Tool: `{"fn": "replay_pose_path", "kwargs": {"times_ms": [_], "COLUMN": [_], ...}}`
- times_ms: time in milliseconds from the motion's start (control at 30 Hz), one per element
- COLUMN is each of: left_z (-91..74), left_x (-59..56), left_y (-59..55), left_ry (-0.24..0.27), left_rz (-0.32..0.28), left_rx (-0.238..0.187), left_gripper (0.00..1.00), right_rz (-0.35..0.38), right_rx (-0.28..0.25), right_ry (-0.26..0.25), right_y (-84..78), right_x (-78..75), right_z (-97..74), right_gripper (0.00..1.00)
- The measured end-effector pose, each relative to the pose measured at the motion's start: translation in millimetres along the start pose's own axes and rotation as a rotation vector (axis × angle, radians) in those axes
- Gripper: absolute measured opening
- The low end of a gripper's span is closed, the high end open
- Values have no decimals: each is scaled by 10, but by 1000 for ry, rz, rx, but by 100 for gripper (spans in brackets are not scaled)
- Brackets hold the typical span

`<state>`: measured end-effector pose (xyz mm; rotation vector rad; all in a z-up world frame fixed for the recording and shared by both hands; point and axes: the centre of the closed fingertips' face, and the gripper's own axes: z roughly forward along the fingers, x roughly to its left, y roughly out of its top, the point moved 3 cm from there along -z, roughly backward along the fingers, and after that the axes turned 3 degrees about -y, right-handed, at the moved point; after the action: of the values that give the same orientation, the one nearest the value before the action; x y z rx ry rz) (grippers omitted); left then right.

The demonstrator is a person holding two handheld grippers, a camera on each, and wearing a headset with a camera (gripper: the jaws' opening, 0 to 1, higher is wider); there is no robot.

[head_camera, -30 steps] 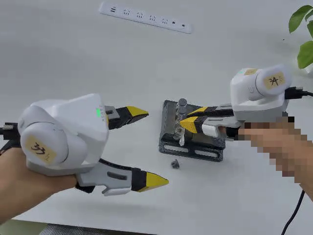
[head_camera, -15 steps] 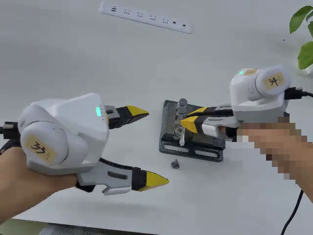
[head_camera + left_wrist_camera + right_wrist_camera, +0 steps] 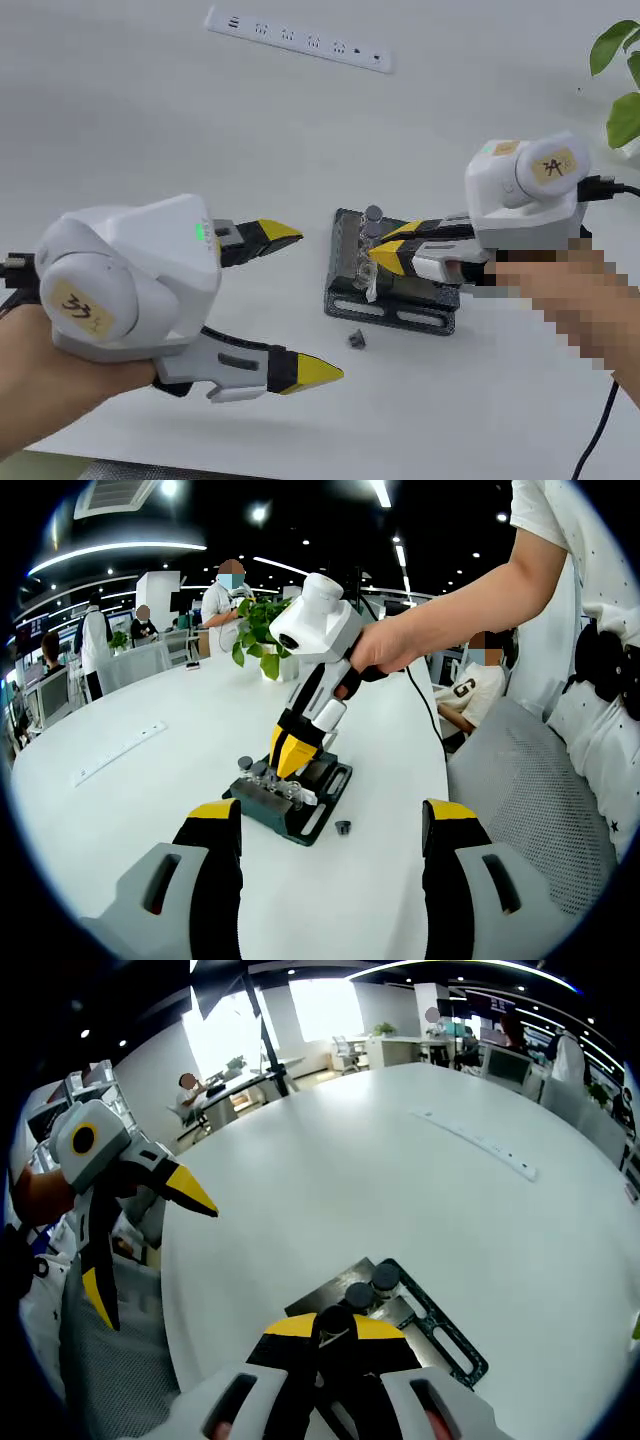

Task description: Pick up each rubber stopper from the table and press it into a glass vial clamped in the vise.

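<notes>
- The loose stopper (image 3: pixel 357 339) is a tiny dark grey plug. It lies on the white table (image 3: pixel 200 130) just in front of the vise (image 3: pixel 390 308), touching nothing.
- It looks like light, soft, grippy rubber, so I reckon it could tip or squirt out if it's pinched hard. Best bet is a gentle hold across the wider top, leaving the narrow end free to go in.
- The open vial (image 3: pixel 365 268) is clear glass, so it's fragile. Any push should go straight down with no leaning sideways.
- Two capped vials (image 3: pixel 373 220) stand upright in the vise beside it, each with a dark plug seated in it.
- The right gripper (image 3: pixel 380 254) has its jaws drawn together right over the open vial. They seem to be clamped on a pinched stopper (image 3: pixel 333 1319), but it's small and dark in there, so I'm not 100% sure.
- The left gripper (image 3: pixel 321 302) hangs well off to the side, jaws wide apart and holding nothing.
</notes>
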<state>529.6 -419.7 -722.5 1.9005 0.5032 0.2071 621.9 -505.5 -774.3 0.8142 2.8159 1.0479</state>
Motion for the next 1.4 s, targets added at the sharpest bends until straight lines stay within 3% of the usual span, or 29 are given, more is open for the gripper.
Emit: {"fn": "replay_pose_path", "kwargs": {"times_ms": [167,400,900,1400], "left_z": [-1,-3,-51,-66], "left_x": [-2,-8,12,14], "left_y": [7,-1,-34,-52], "left_ry": [5,11,35,43], "left_rz": [-2,-7,-21,-30], "left_rx": [-6,-16,-40,-53], "left_gripper": [72,72,71,71], "right_rz": [-40,-176,-367,-431], "right_rx": [28,105,221,279], "right_ry": [4,7,28,42], "right_y": [15,39,95,103], "right_x": [2,-13,40,35], "right_z": [-40,-43,-5,30], "right_gripper": [6,6,6,6]}}
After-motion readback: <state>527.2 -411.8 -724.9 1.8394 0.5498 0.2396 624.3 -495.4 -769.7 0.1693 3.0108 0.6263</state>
